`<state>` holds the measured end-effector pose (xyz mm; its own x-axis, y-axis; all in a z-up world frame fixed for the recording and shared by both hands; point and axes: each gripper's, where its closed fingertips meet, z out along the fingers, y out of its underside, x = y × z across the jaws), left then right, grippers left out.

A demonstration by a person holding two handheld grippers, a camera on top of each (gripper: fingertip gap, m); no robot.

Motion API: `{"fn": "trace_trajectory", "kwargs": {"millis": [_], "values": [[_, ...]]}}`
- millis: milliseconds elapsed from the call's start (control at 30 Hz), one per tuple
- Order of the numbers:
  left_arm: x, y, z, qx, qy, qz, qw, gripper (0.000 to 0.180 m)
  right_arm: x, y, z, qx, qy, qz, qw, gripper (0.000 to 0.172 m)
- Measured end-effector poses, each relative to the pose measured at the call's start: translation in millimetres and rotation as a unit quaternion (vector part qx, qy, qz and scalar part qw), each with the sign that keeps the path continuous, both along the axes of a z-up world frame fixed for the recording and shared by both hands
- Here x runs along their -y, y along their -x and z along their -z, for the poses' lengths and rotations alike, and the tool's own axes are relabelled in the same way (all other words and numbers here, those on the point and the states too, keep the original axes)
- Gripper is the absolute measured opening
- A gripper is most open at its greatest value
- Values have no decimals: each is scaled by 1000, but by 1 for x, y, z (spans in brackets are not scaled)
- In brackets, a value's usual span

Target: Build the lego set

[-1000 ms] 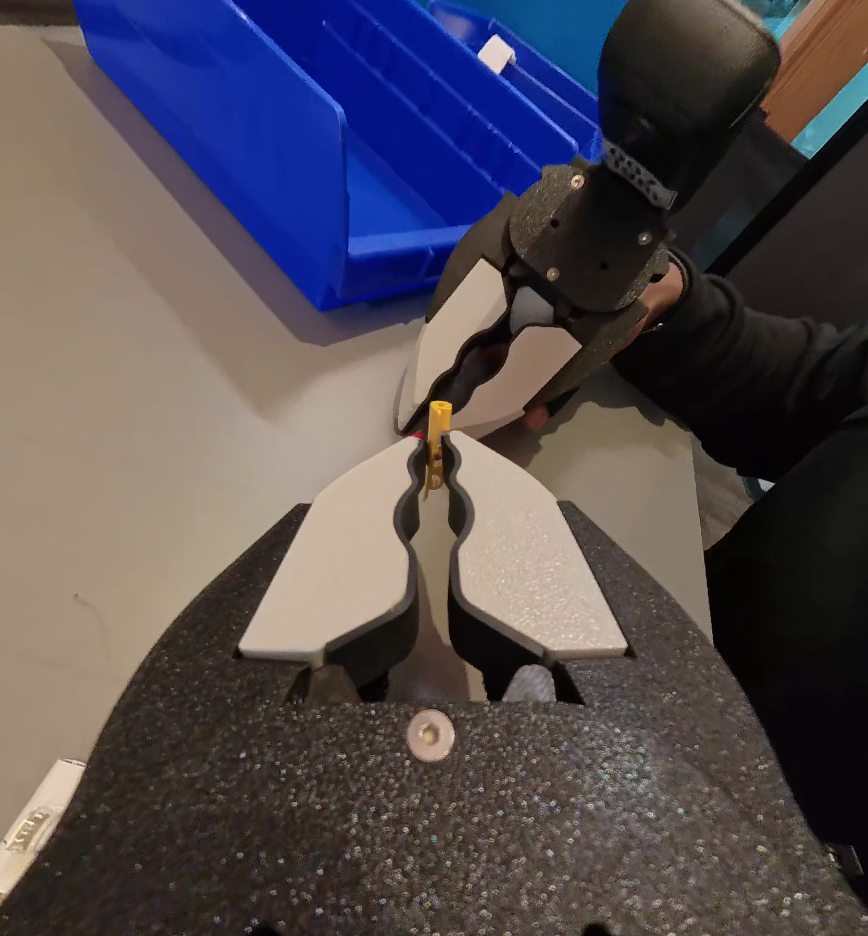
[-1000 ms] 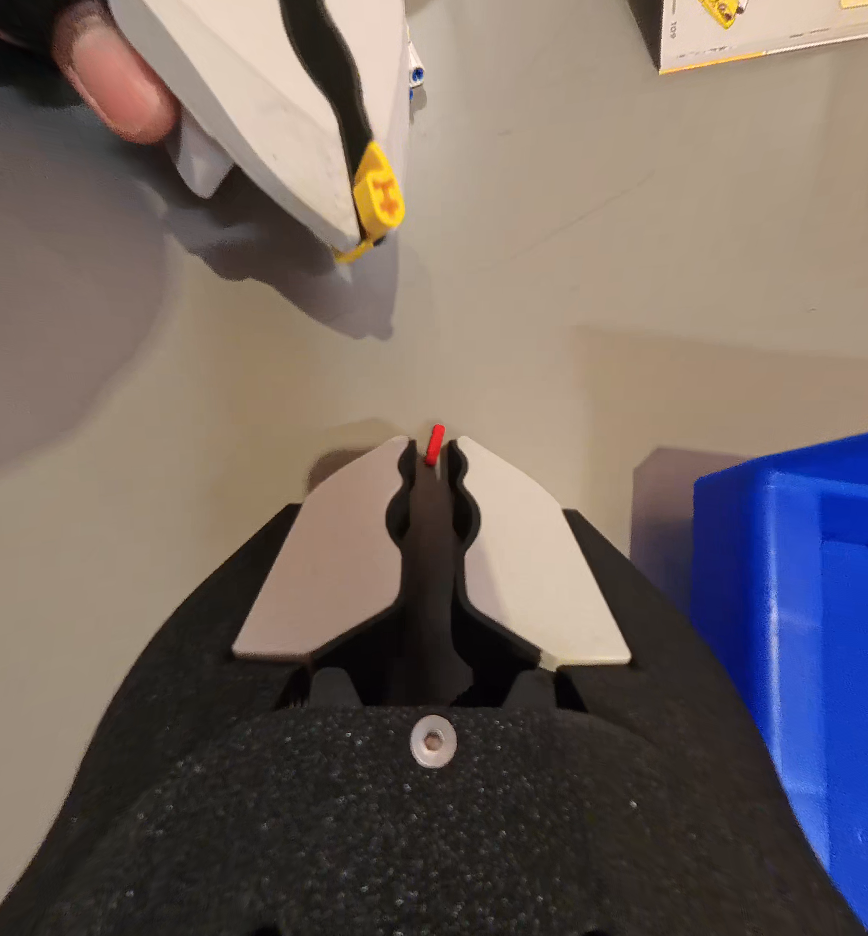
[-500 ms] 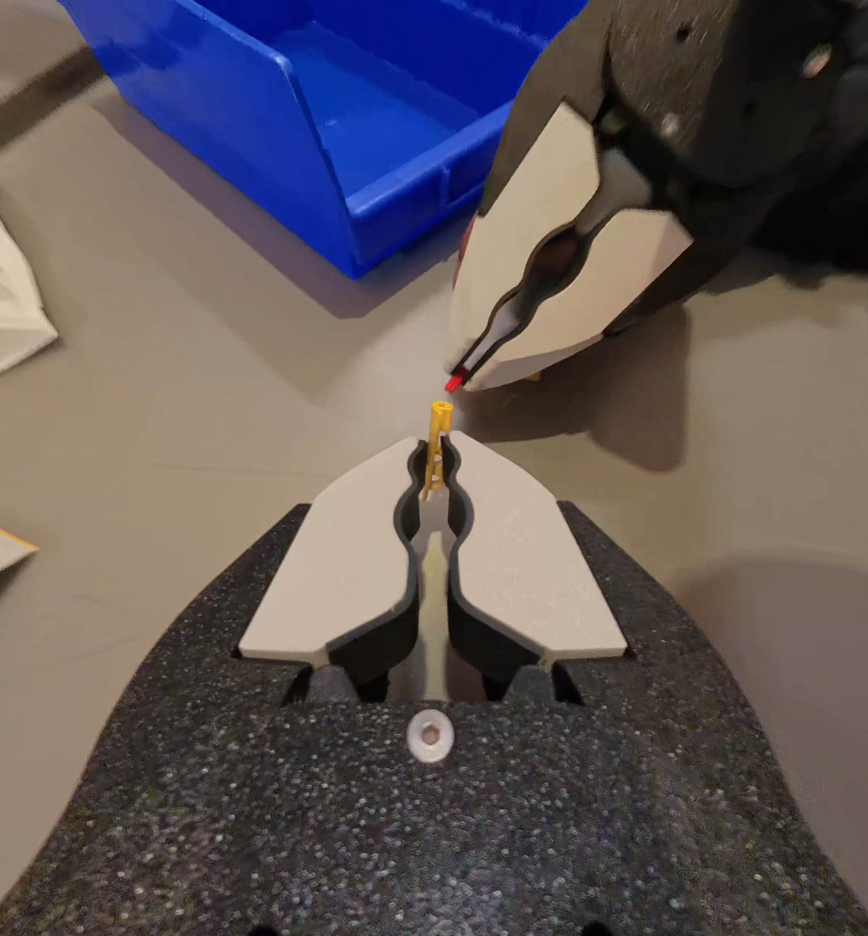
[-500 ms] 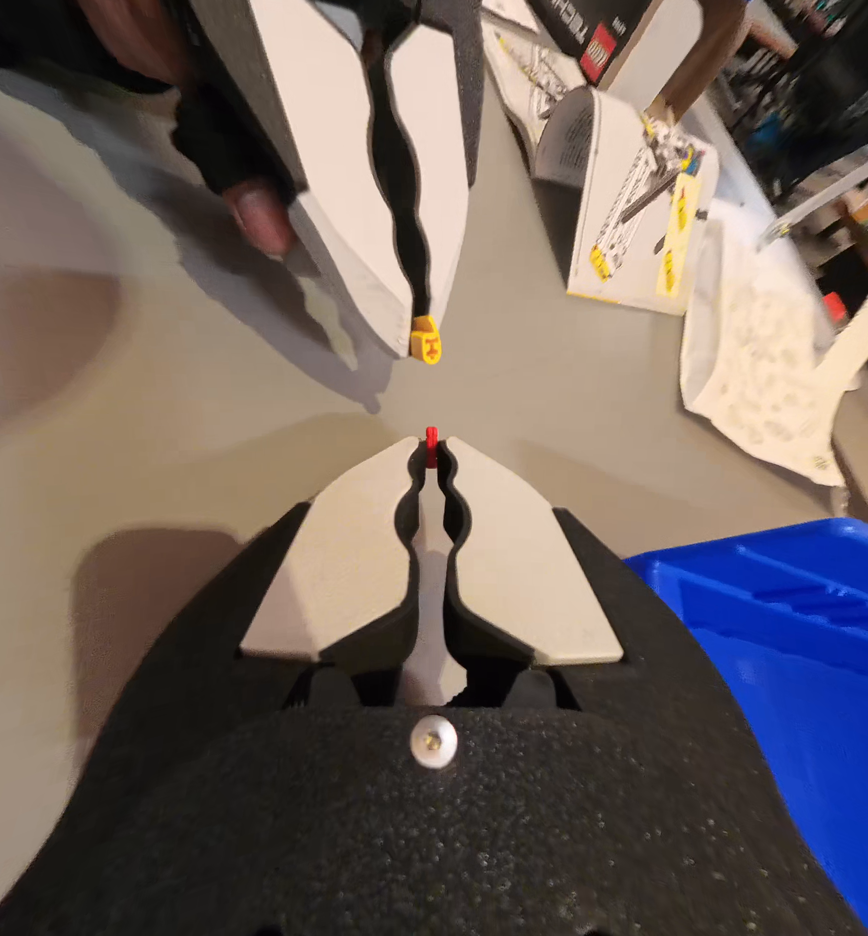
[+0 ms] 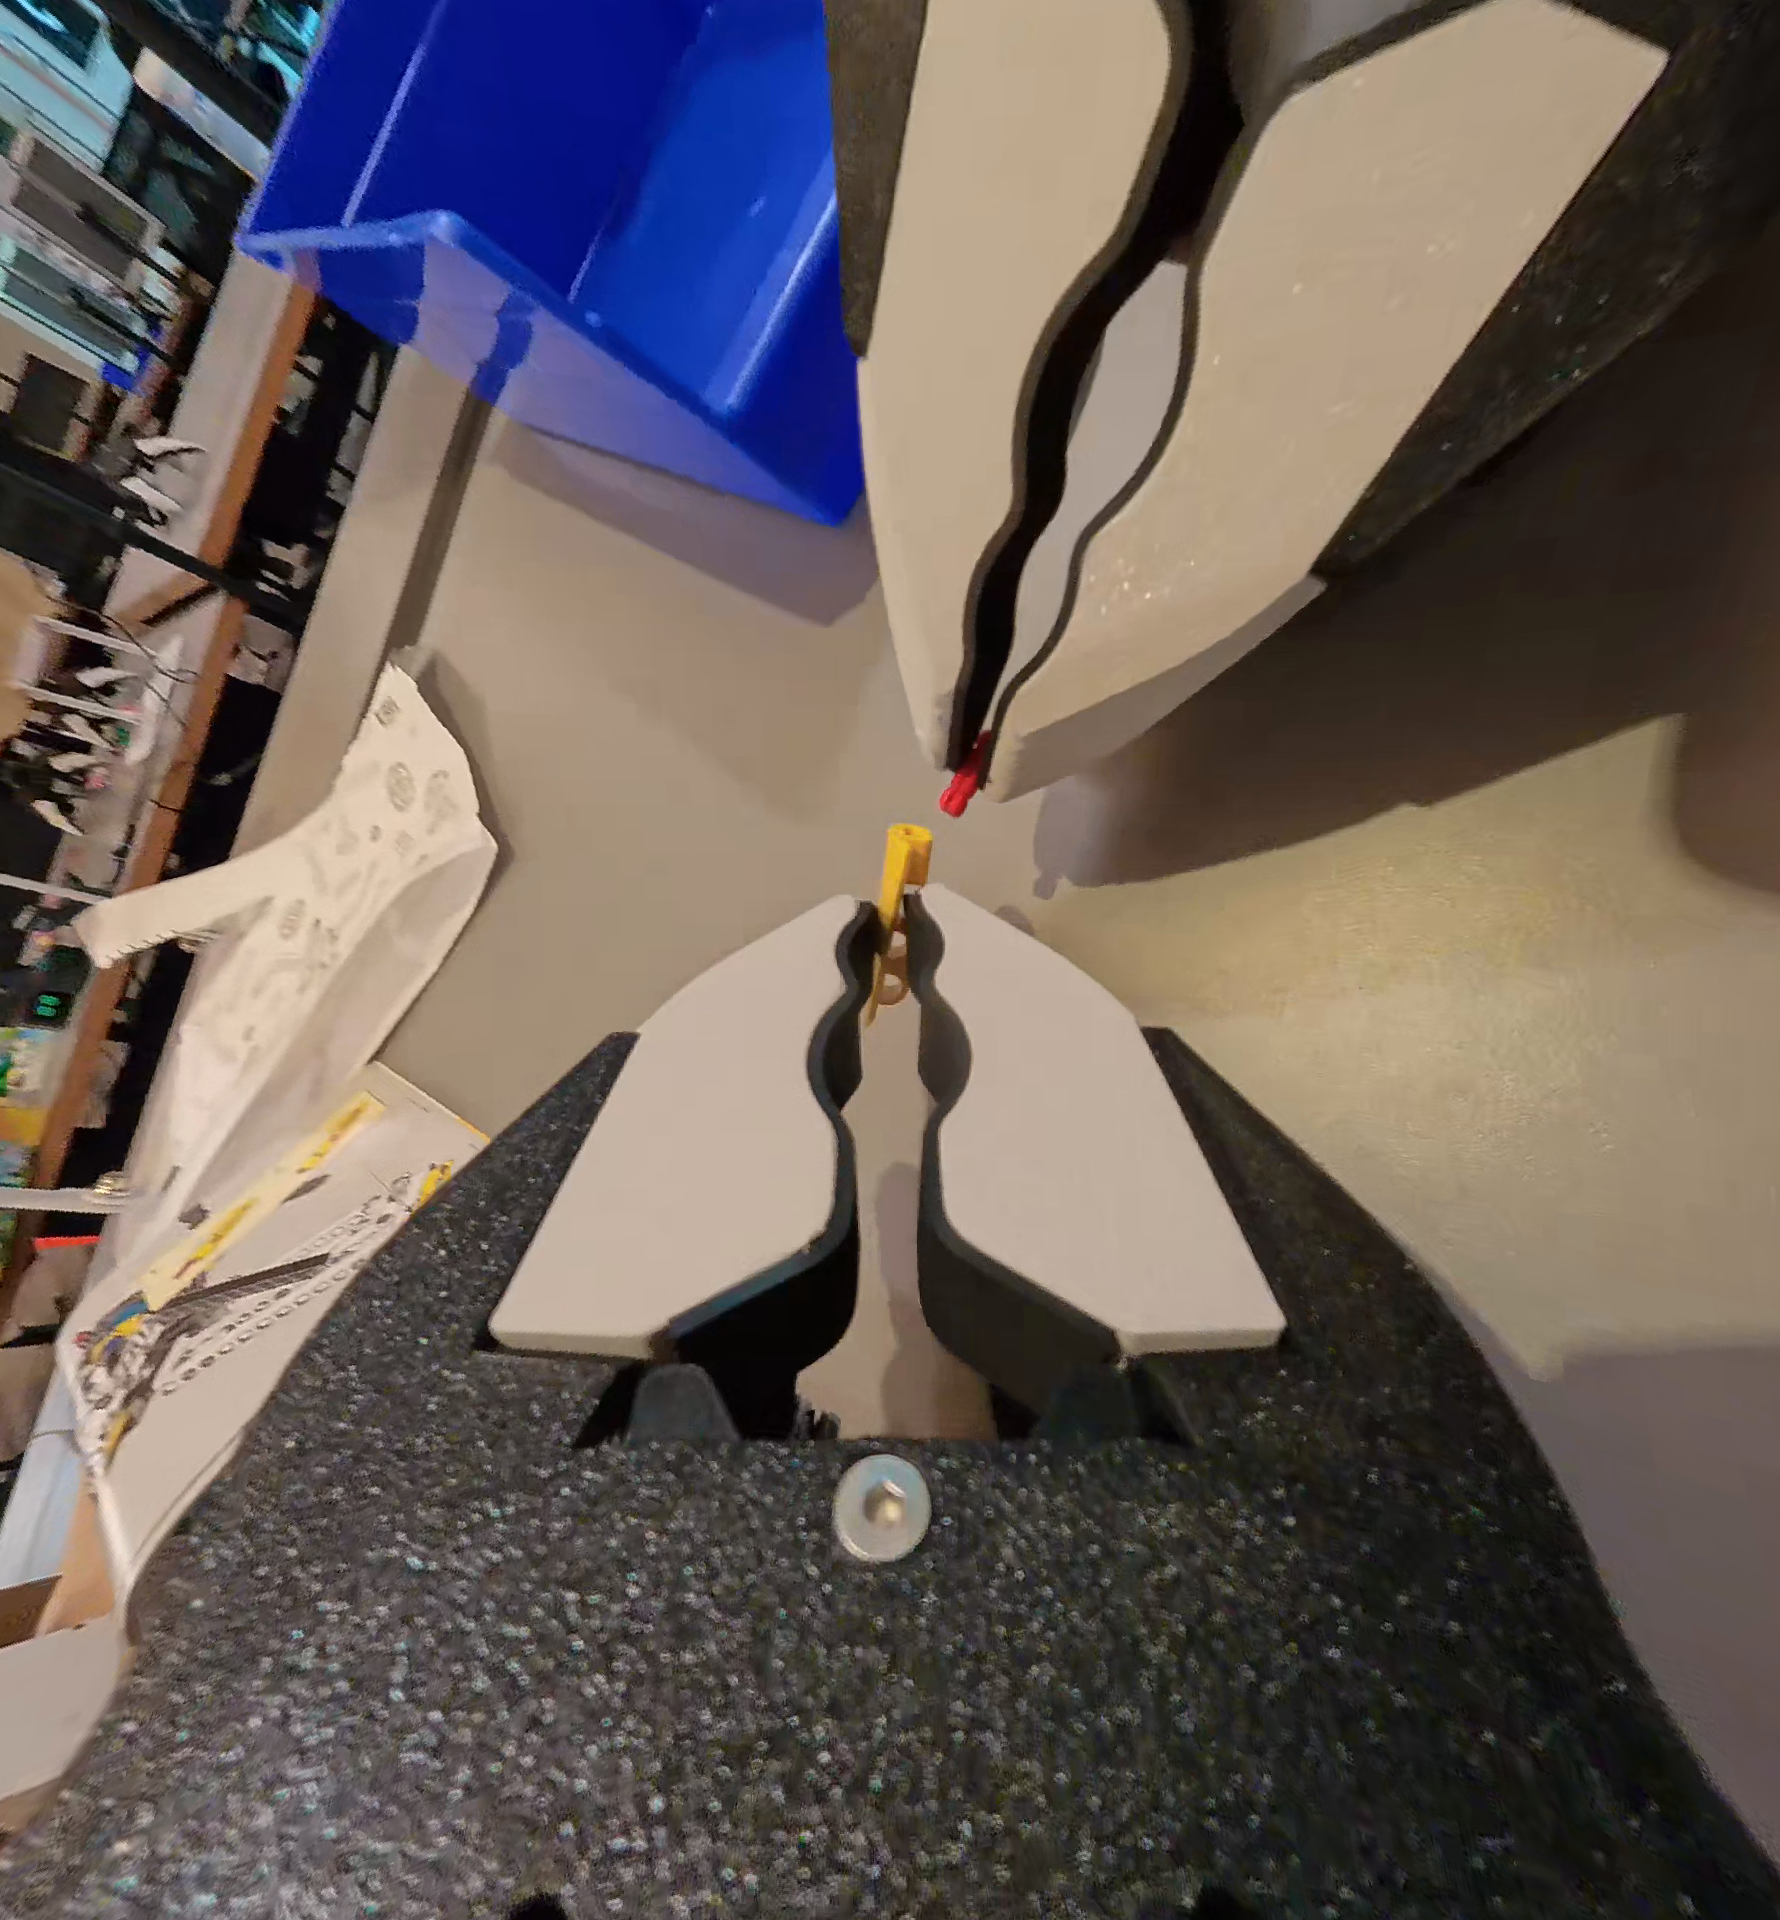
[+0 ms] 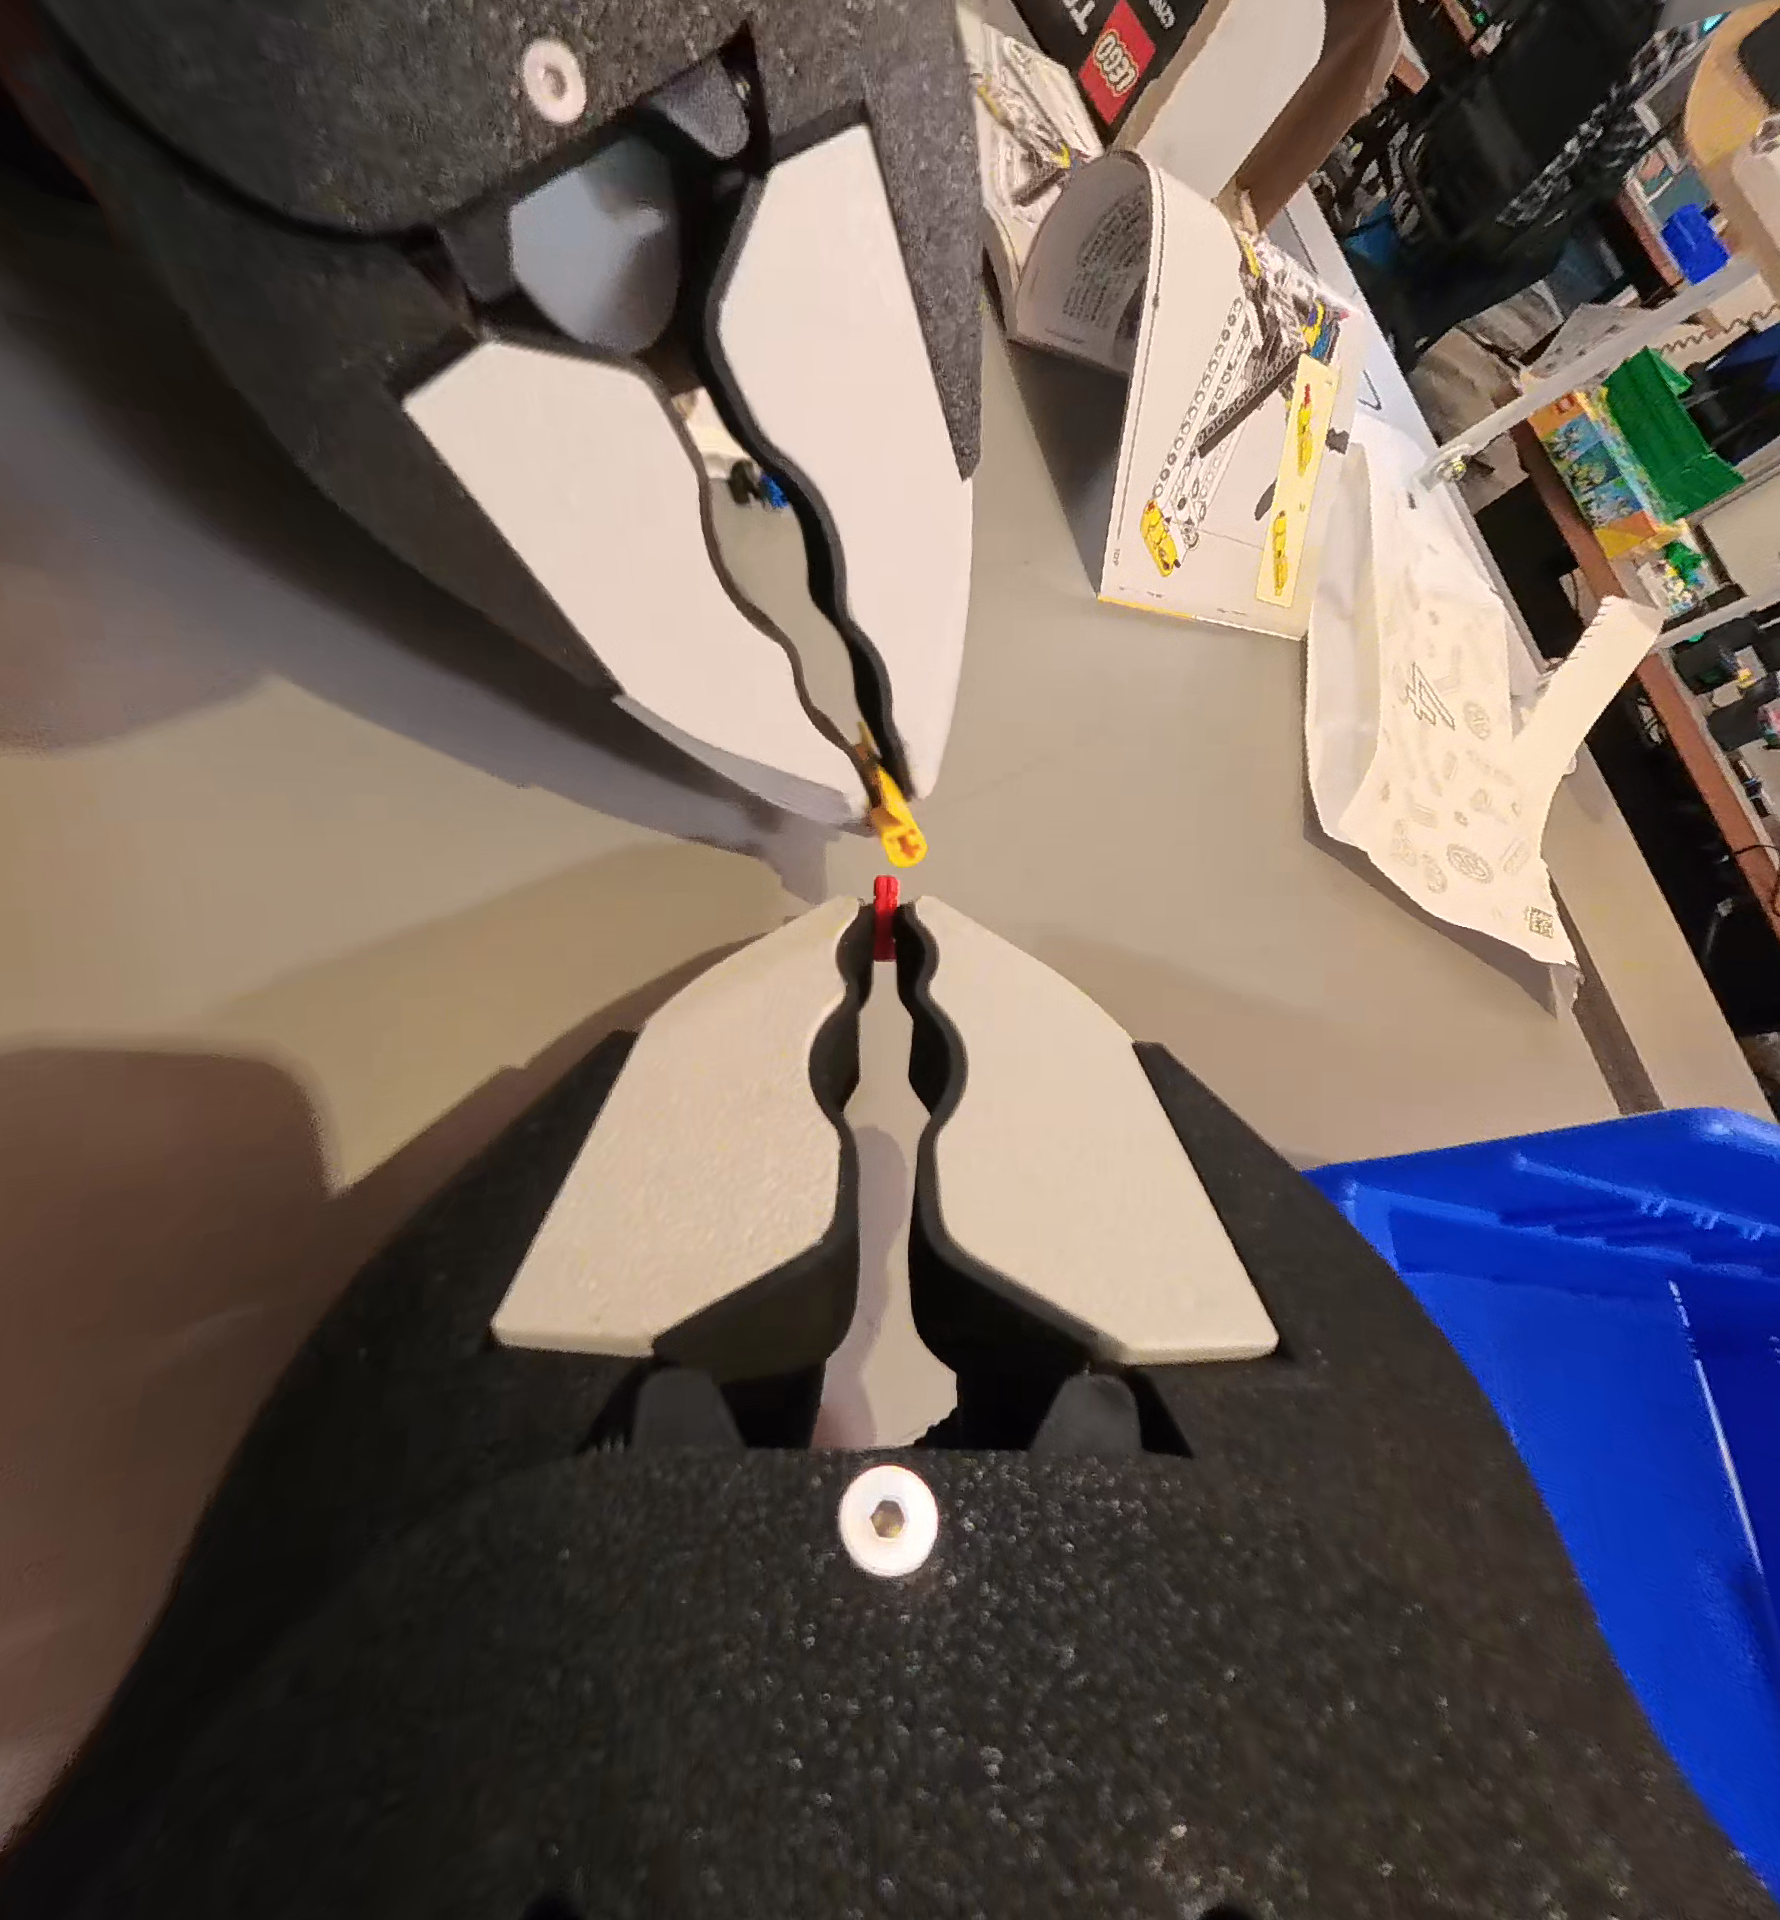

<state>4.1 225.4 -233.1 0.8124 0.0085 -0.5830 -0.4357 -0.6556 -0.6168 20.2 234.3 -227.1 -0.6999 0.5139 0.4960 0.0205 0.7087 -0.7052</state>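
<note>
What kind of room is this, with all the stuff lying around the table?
Probably a workshop or lab used for building toy brick models. A grey table carries an open building-instruction booklet, a blue plastic parts bin and a torn paper bag, with cluttered shelves behind.

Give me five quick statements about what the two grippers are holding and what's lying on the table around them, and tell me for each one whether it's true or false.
1. The left gripper pinches a yellow piece at its fingertips. True.
2. The right gripper holds a blue peg. False: it pinches a small red peg.
3. The red peg and the yellow piece are already joined. False: their ends face each other with a small gap between them.
4. A blue bin stands on the grey table. True.
5. The open instruction booklet lies inside the bin. False: it lies on the table, beside a printed paper bag.
</note>
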Motion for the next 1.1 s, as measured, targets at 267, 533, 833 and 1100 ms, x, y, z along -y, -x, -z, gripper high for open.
{"fn": "trace_trajectory", "kwargs": {"millis": [267,533,833,1100], "values": [[-3,-1,-7,-86,3,23,996,5,1,-3,-7,48,63,8,997,3],[-4,-2,-9,-171,33,38,984,5,0,-4,-4,87,89,15,992,3],[-6,-5,-10,-230,48,48,971,5,0,-4,-3,127,120,24,984,3],[-7,-9,-15,-299,58,72,950,4,1,-9,-5,218,198,25,955,3]]}}
